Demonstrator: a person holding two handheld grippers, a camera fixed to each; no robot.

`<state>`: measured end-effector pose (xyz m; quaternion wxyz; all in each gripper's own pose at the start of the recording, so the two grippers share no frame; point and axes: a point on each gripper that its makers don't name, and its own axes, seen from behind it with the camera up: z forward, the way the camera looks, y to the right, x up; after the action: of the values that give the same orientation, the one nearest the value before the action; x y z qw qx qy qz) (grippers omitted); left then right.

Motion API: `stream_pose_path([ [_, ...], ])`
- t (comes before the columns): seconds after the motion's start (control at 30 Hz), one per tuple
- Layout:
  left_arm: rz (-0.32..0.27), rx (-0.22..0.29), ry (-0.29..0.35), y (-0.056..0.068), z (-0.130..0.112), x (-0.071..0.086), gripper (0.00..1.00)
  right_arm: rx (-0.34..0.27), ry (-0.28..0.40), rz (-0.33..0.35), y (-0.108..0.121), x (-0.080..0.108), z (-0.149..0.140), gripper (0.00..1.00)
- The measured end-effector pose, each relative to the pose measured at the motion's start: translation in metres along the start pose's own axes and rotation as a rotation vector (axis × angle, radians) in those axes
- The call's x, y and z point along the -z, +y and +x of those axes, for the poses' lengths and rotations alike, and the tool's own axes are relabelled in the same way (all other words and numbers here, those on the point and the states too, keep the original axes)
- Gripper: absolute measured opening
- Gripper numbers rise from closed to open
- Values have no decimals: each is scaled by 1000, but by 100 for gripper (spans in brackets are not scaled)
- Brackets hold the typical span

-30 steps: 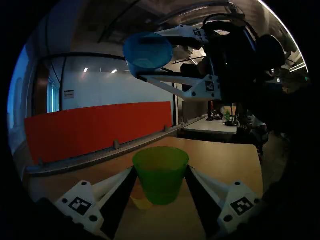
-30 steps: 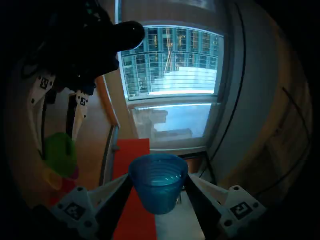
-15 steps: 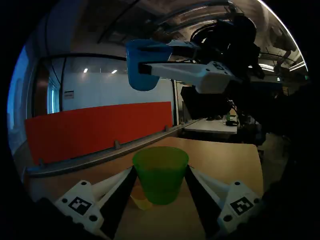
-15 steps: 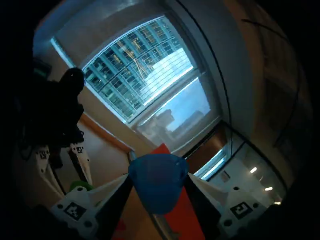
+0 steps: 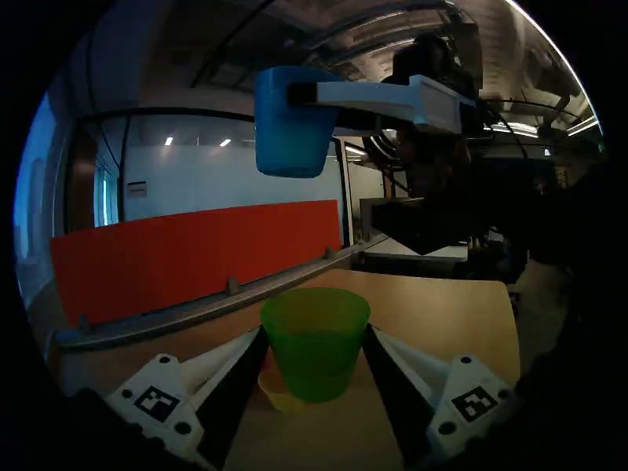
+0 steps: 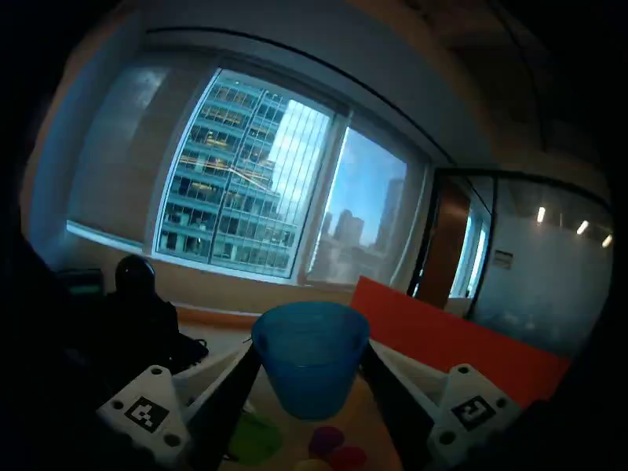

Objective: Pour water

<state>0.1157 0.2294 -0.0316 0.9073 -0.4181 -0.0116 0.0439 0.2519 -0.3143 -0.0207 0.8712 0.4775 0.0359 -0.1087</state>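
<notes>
— Cups, where?
— Left claw [image 5: 315, 339] clenched on the green cup [image 5: 315, 357], low over the counter [image 5: 439, 306].
— Right claw [image 6: 310, 355]?
— Clenched on the blue cup [image 6: 310, 377], upright, higher up.

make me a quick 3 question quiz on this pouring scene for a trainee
1. True or false: the blue cup is tipped over on its side.
2. The left gripper is shut on: A) the blue cup B) the green cup C) nothing.
3. Fill in: in the left gripper view, the right gripper holds the blue cup ___ than the green cup.
Key: 1 false (it is upright); 2 B; 3 higher.
</notes>
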Motion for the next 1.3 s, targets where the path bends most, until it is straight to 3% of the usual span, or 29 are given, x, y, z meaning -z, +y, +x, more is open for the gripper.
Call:
stream_pose_path([
  [0.1,4,-3,-1,-1,1,0,84,-75,3,8,2,0,0,88],
  [0.23,10,-5,0,-3,1,0,84,-114,2,4,6,1,-2,88],
  [0.87,80,-8,-29,-31,-14,10,84,-144,-48,-74,28,39,-51,88],
  [1.3,111,-9,-47,-45,-19,18,84,-123,-76,-117,41,60,-81,88],
])
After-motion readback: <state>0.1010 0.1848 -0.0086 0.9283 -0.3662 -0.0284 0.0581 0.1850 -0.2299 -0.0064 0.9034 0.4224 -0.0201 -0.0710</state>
